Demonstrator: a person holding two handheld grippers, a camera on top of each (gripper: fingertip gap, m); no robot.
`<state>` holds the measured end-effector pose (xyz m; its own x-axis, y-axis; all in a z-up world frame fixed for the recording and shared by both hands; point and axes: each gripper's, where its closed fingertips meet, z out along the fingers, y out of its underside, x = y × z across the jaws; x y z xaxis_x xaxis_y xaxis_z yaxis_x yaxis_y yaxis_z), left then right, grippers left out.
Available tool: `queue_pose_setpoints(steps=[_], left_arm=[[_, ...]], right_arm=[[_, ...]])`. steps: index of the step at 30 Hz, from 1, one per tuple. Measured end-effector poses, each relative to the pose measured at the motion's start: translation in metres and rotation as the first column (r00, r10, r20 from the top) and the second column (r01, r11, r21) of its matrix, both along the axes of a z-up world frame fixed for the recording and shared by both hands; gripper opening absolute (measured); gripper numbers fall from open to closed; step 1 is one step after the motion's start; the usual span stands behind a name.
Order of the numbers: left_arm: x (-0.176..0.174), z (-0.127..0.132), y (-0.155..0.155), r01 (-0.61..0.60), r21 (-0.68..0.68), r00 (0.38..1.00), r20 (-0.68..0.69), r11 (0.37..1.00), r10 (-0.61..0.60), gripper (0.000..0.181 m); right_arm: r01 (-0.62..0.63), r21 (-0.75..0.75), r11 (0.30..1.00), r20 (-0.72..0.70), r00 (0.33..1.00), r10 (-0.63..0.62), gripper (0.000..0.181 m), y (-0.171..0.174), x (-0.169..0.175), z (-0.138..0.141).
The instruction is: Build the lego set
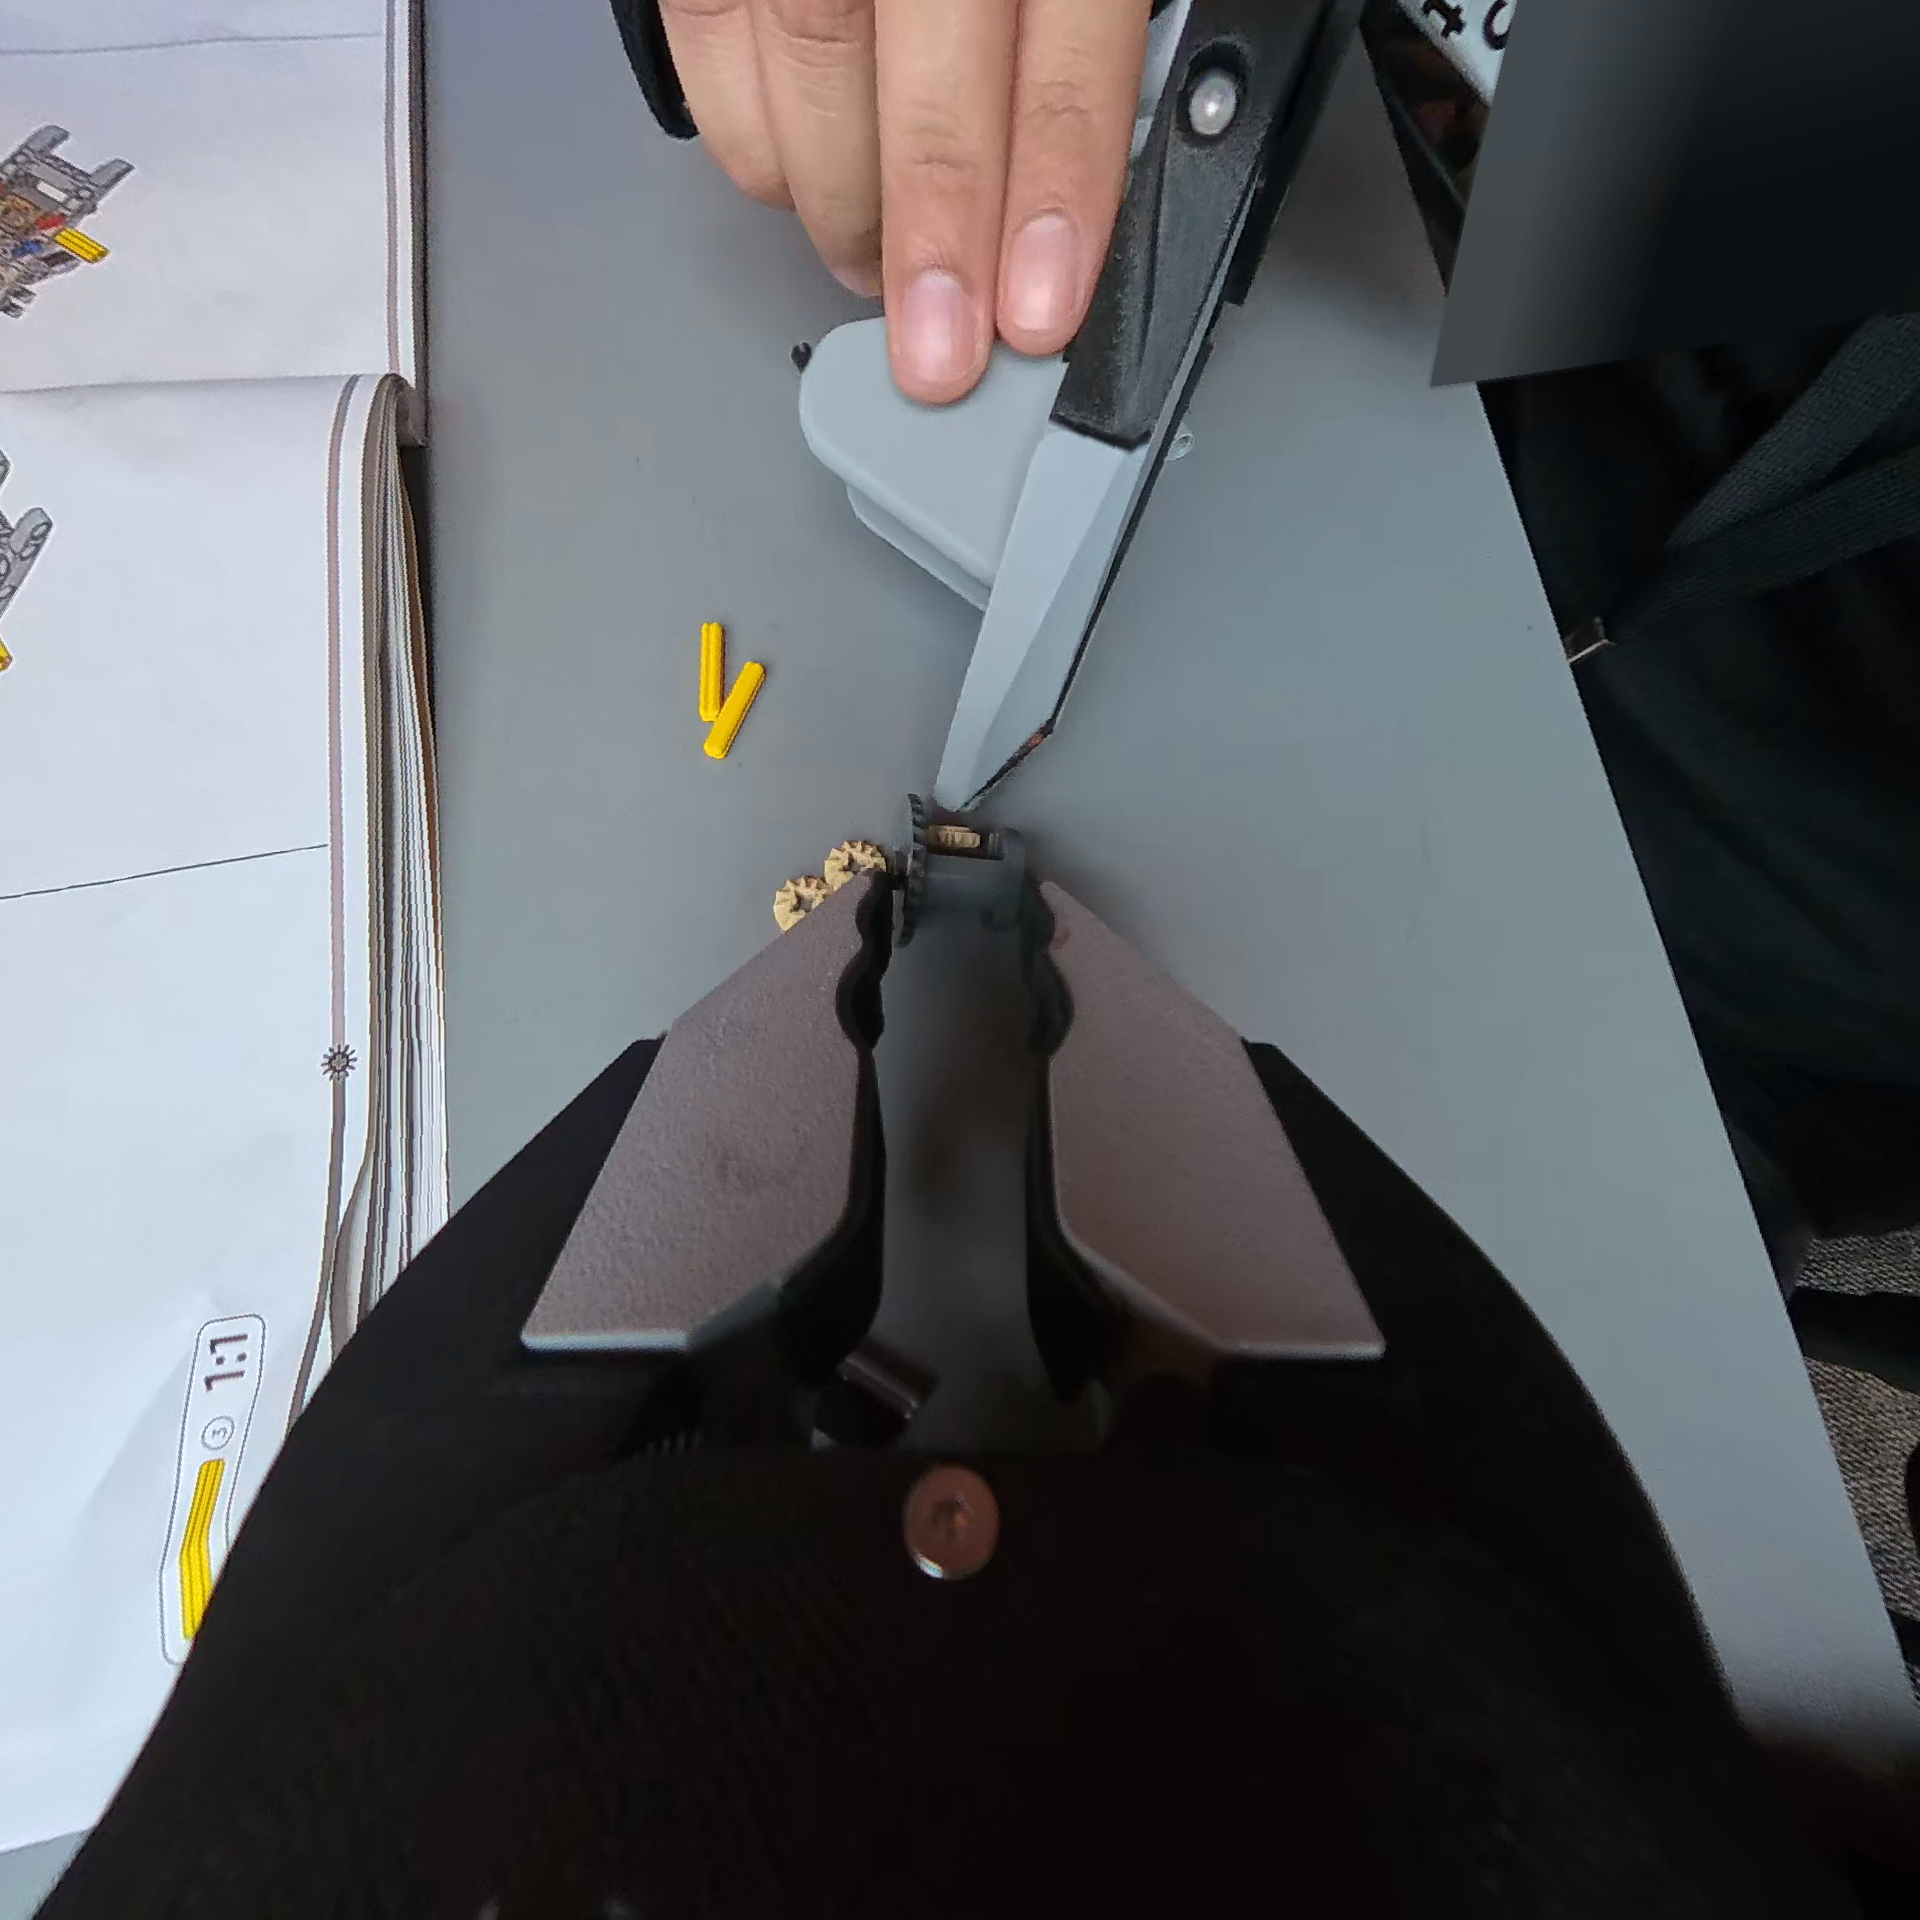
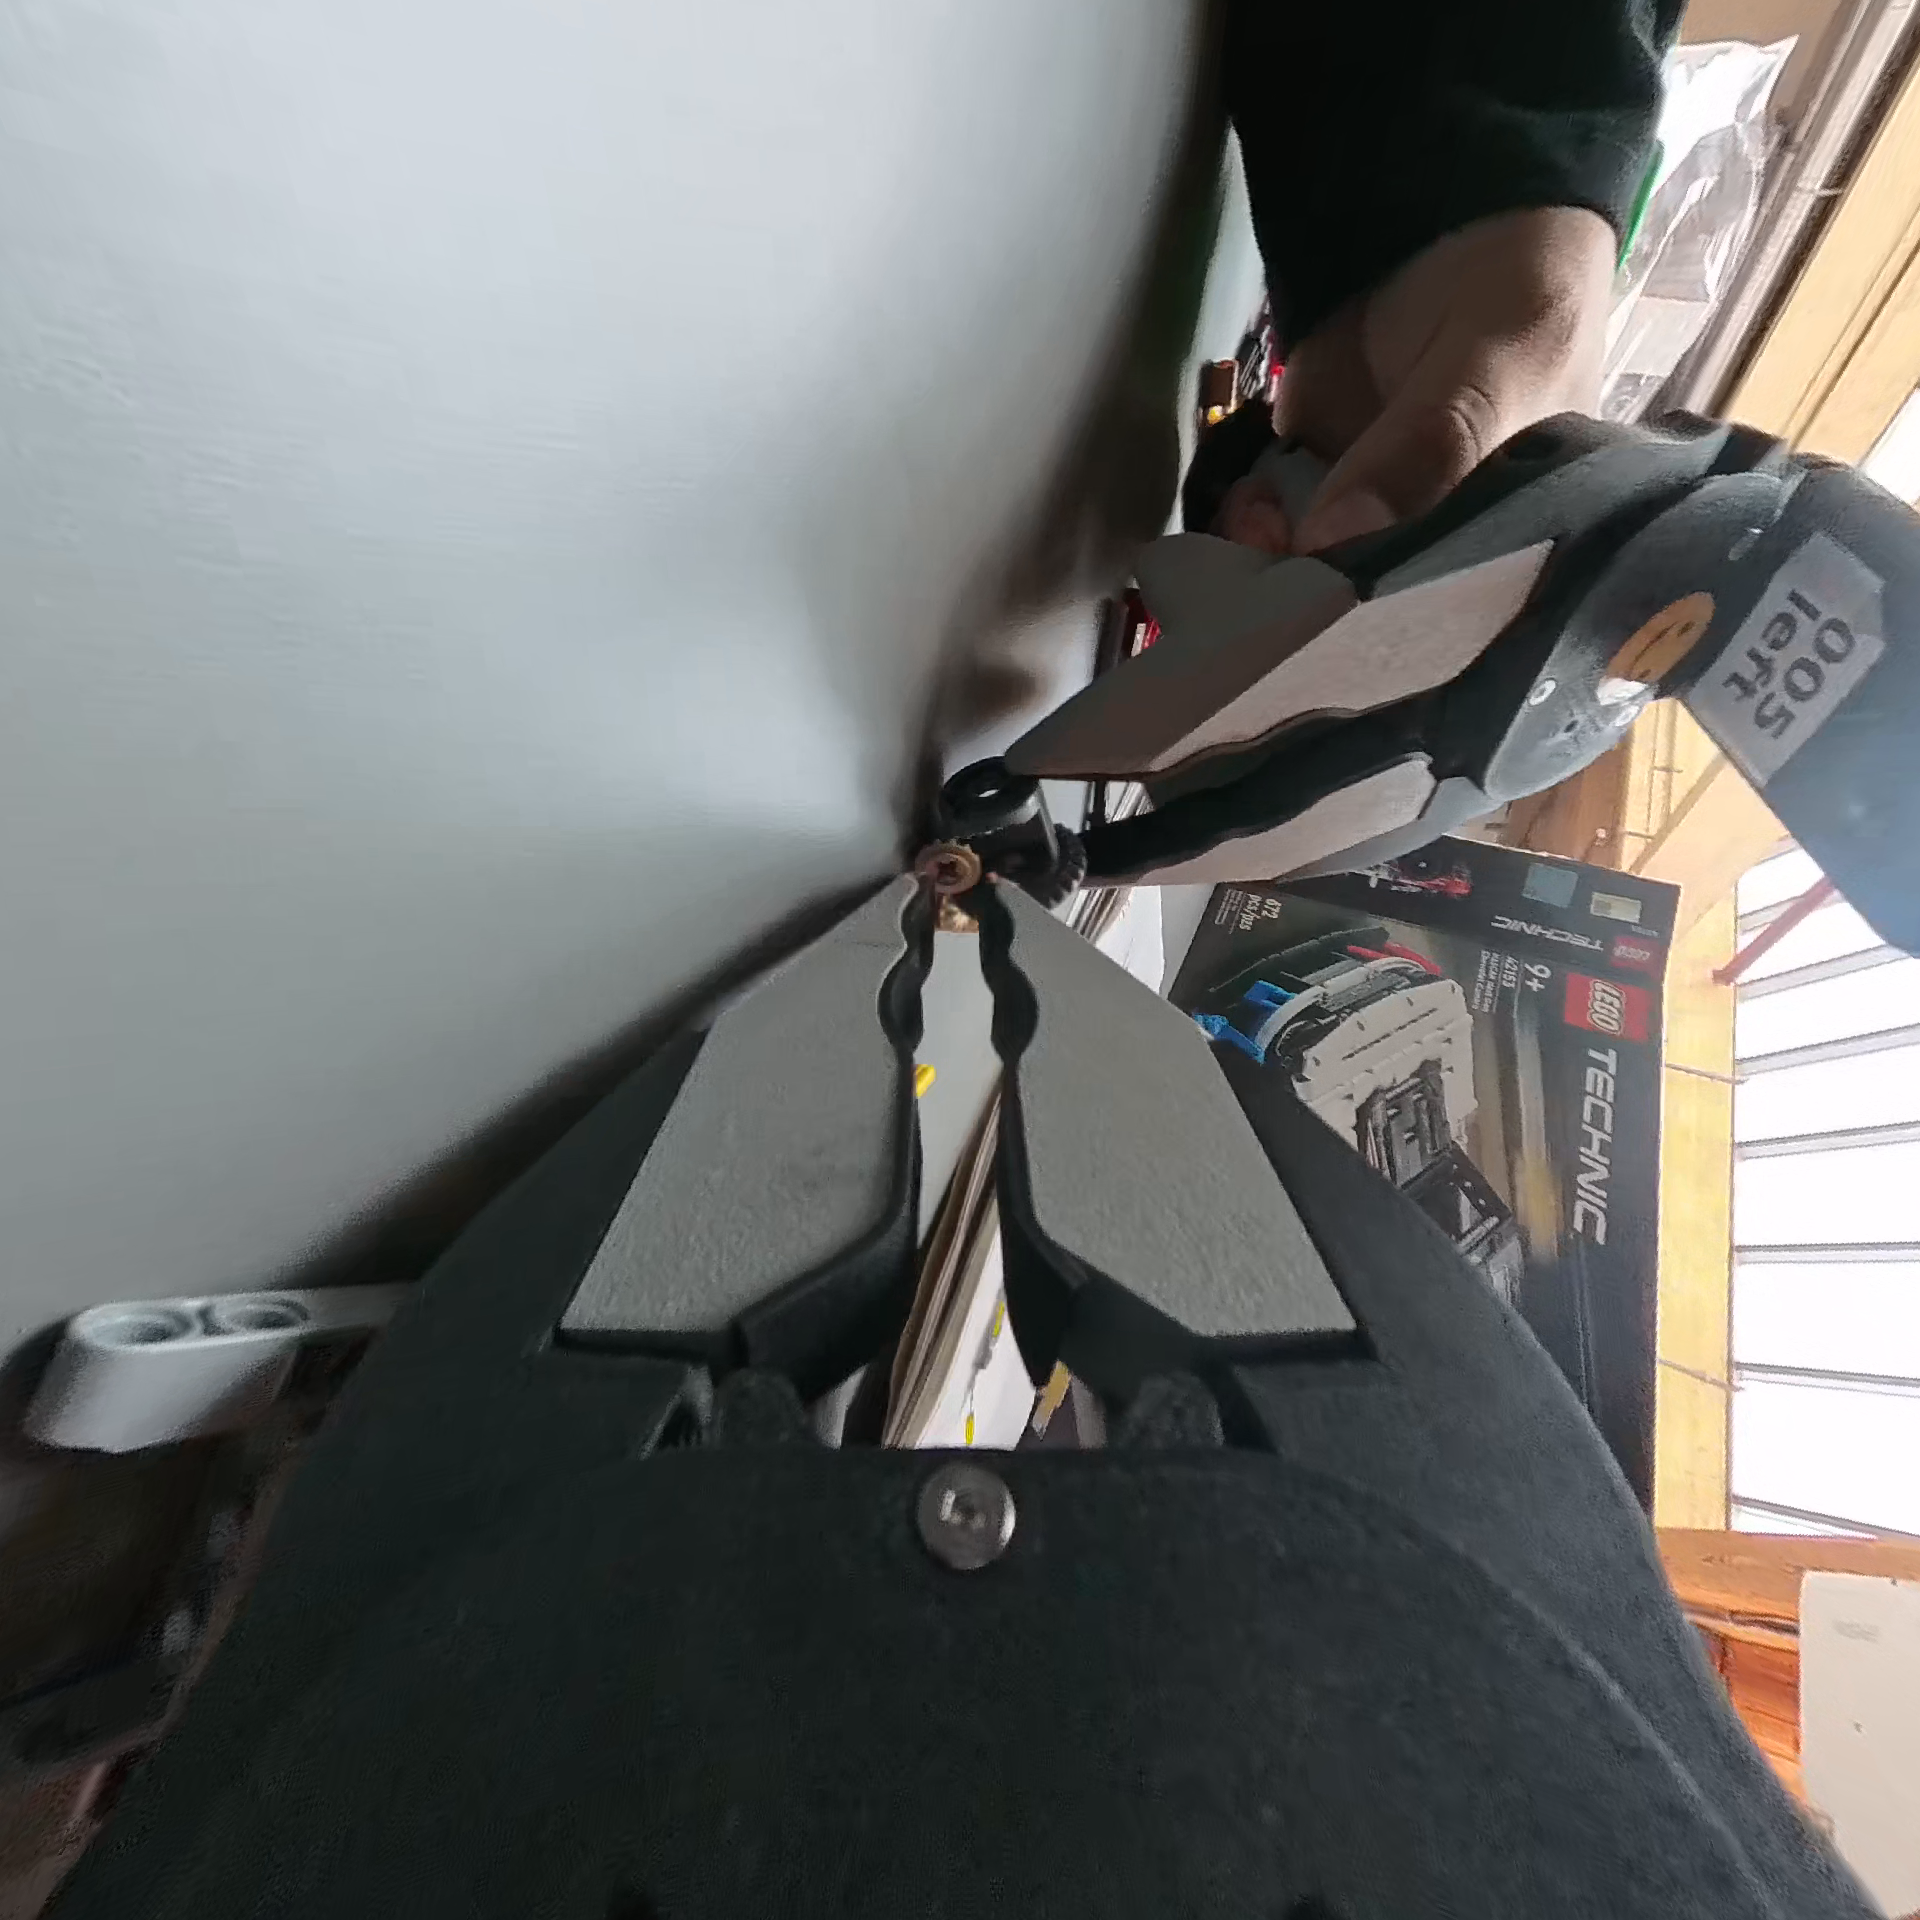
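1. The left claw (image 1: 961, 894) is clamped across a small dark grey gear housing (image 1: 971, 878), one finger on the black gear side and the other on the far end. The housing's long axis runs straight across between those fingers, just above the grey table (image 1: 1299, 935).
2. The right claw (image 2: 951, 888) comes in from the opposite side, nearly end-on to the left one. Its tips are pinched on a small tan gear (image 2: 948, 868), which sits right at the open side of the housing. My read is that the coming move turns on lining up the tan gear's hole with the housing's axis; the tan gear is touching or almost touching it.
3. Two spare tan gears (image 1: 826, 881) lie just beside the left fingertip, close enough to get nudged.
4. Farther off, two yellow pins (image 1: 727, 691) lie on the table, well clear.
5. The instruction booklet (image 1: 187, 727) lies open along the table's left edge.
6. Beyond, the set's box (image 2: 1455, 1091) stands behind the work.
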<state>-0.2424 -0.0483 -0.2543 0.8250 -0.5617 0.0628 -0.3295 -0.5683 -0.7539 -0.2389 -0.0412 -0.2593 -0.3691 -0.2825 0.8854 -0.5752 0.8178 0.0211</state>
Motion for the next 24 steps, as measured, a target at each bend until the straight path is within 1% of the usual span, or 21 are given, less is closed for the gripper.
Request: queue_pose_setpoints(steps=[3,5,9,12,16,20,24], left_arm=[[-0.001,0.0,-0.001,0.0,-0.002,1.0,0.003,1.0,0.0,0.022],[-0.001,0.0,-0.001,-0.001,-0.006,1.0,0.005,1.0,0.001,0.022],[0.0,0.0,-0.002,0.003,-0.015,1.0,0.022,1.0,-0.003,0.022],[0.0,0.001,0.001,-0.003,-0.021,0.999,0.035,1.0,0.003,0.022],[0.0,0.001,0.003,-0.011,-0.015,0.999,0.031,1.0,0.012,0.021],[0.002,0.0,0.004,-0.006,-0.016,0.999,0.039,1.0,0.007,0.021],[0.001,0.0,0.003,-0.007,-0.019,0.999,0.034,1.0,0.008,0.021]], right_arm=[[-0.003,-0.001,1.0,0.022,1.0,0.003,0.007,0.001,0.002,-0.001],[0.001,-0.025,1.0,0.041,0.999,0.0,0.008,0.002,0.002,0.003],[0.032,-0.109,0.994,0.188,0.982,-0.011,0.012,-0.001,0.004,0.007],[0.054,-0.115,0.992,0.239,0.971,-0.025,0.013,0.001,0.0,0.005],[0.046,-0.097,0.994,0.224,0.974,-0.023,0.013,0.0,-0.001,0.001],[0.019,-0.038,0.999,0.11,0.994,-0.015,0.006,-0.001,-0.003,-0.003],[0.019,-0.032,0.999,0.127,0.992,-0.015,0.006,0.001,-0.001,-0.003]])
